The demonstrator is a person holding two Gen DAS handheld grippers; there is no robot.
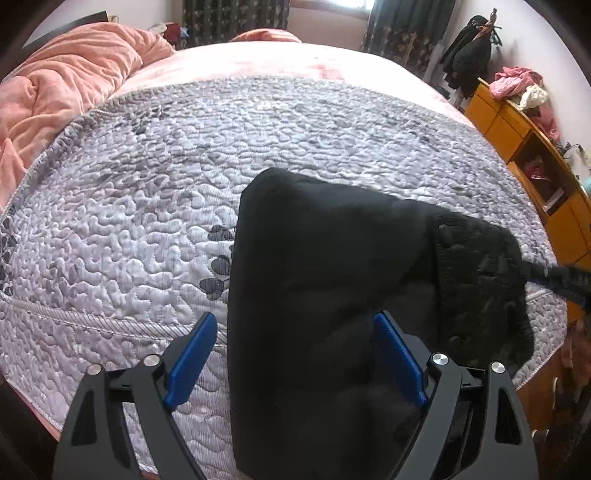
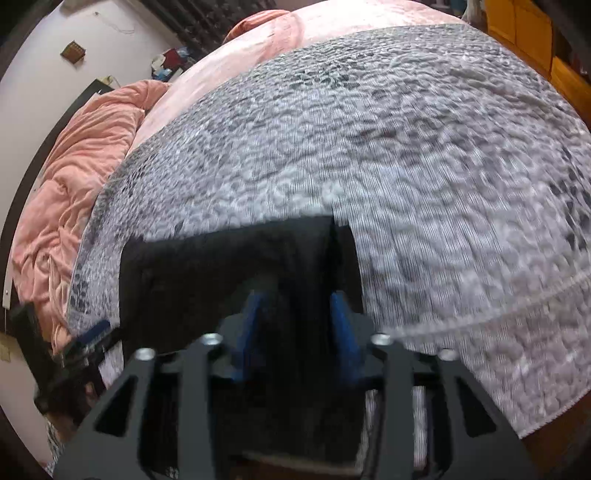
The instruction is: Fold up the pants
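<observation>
The black pants lay already folded into a thick, squarish bundle at the near edge of the bed, on a grey quilted bedspread. By the look of it the cloth was soft, fleecy and rather heavy for its bulk, the sort that sags and slides open if lifted by one layer alone. Best hold would likely be through all layers at a folded edge, one pair of tongs to each near corner.

The left tongs stood spread wide, one blue pad over the bedspread and the other over the pants, pinching nothing. The right tongs were half spread, with dark cloth between the blue pads; the picture was too blurred to tell whether the pads pressed on it.

The bedspread was bumpy and would probably grip the cloth a little rather than let it slip. At the left lay a crumpled pink blanket. Dark patterned curtains hung at the far wall, and at the right stood a yellow wooden cabinet with clothes heaped on top.
</observation>
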